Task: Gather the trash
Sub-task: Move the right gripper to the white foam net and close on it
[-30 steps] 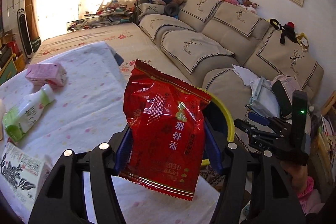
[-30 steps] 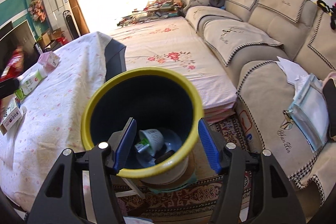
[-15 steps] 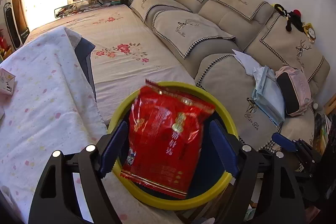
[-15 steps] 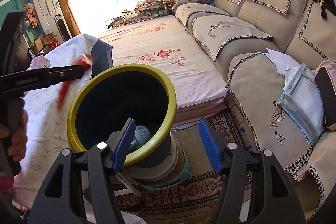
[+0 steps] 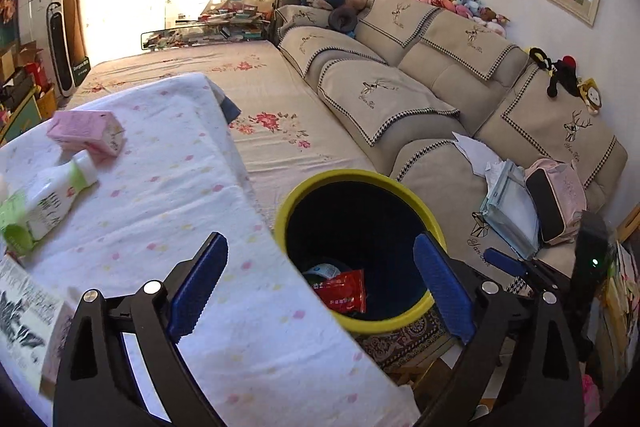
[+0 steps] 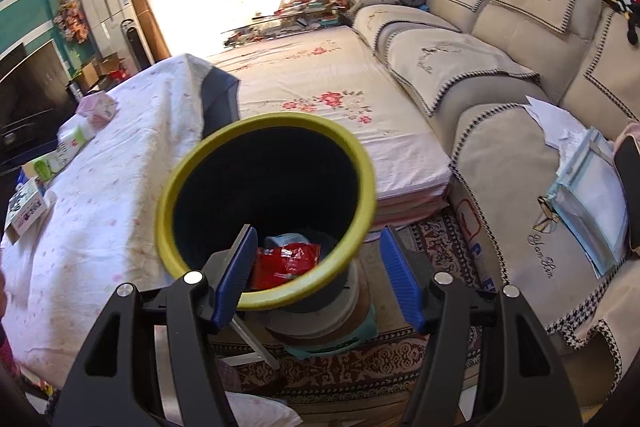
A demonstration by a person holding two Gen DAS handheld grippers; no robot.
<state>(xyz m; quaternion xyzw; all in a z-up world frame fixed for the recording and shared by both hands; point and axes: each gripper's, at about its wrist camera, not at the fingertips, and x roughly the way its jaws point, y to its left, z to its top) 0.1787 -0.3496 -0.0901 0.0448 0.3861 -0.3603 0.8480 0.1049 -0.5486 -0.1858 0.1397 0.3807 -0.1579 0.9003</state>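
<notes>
A dark bin with a yellow rim [image 5: 360, 175] stands off the table's right edge, on a stack of stools. A red snack bag [image 5: 342, 291] lies at its bottom beside a pale wrapper [image 5: 323, 270]. My left gripper [image 5: 318, 283] hovers over the table edge and the bin; its jaws are opening wide with nothing between them. In the right wrist view the bin rim [image 6: 264, 121] is close, with the red bag [image 6: 286, 261] inside. My right gripper [image 6: 318, 267] is open, one finger over the bin's mouth and the other outside the near rim. It grips nothing.
On the white flowered tablecloth [image 5: 160, 187] lie a pink carton [image 5: 86, 131], a green-and-white bottle [image 5: 48, 197] and a printed box [image 5: 24, 311]. A beige sofa [image 5: 400, 99] with papers and a pouch runs along the right. A patterned rug [image 6: 360, 359] lies under the stools.
The red bag has dropped out of my left gripper into the bin. The left gripper swung out over the bin, came back over the table edge and spread wide. The right gripper barely moved.
</notes>
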